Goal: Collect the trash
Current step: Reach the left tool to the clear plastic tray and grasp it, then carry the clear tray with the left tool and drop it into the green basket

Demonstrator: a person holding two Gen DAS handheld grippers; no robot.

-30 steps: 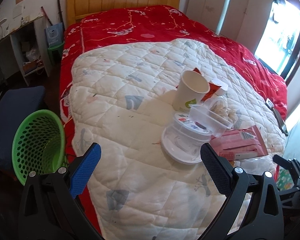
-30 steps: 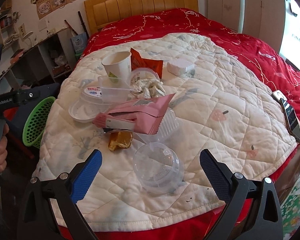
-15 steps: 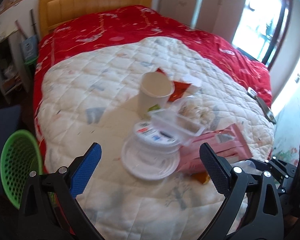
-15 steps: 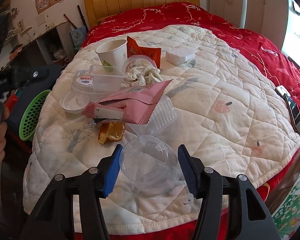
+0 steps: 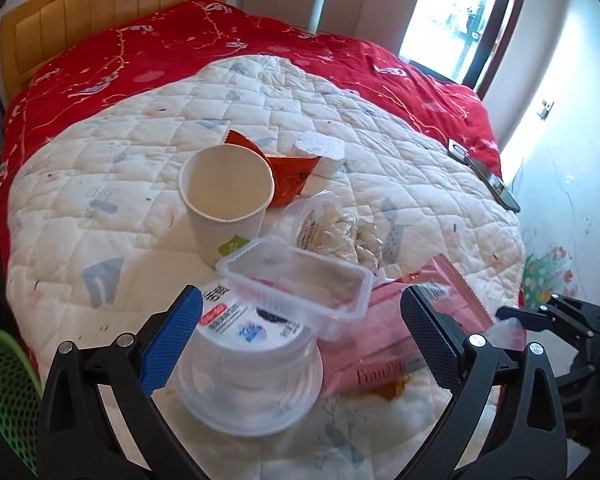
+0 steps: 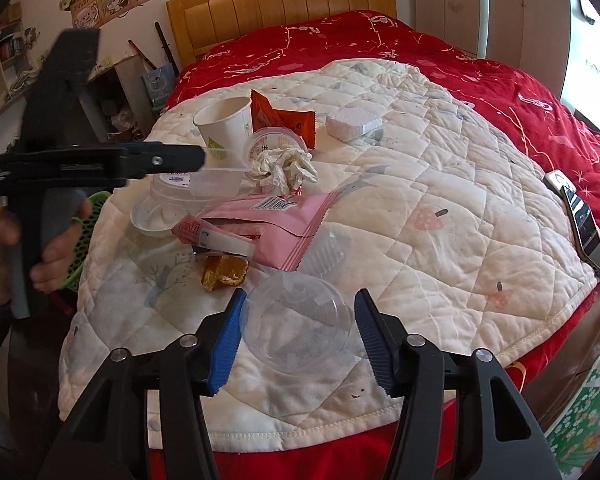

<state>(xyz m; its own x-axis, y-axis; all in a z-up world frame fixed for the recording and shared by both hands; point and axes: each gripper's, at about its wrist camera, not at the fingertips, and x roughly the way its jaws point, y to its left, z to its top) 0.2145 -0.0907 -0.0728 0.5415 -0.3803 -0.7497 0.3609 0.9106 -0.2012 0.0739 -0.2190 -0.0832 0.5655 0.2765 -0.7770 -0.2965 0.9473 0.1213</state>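
Trash lies on a white quilt (image 5: 112,168). My left gripper (image 5: 300,338) is open, its fingers on either side of a round lidded plastic tub (image 5: 252,364) and a clear rectangular tray (image 5: 300,280). A paper cup (image 5: 228,200), an orange wrapper (image 5: 288,172), a foam block (image 5: 320,150), crumpled tissue (image 5: 356,232) and a pink packet (image 5: 396,320) lie beyond. My right gripper (image 6: 300,340) has its blue fingers (image 6: 226,336) against both sides of a clear dome lid (image 6: 296,326). The pink packet (image 6: 268,224) and a brown wrapper (image 6: 224,274) lie just past it.
A green mesh basket (image 5: 4,392) stands on the floor left of the bed. A phone (image 6: 584,224) lies at the quilt's right edge. A wooden headboard (image 6: 280,4) is at the back and shelves (image 6: 4,80) at the left.
My right gripper closed from wide open onto the clear dome lid. My left gripper moved forward and right, from near the green basket to over the round tub and tray.
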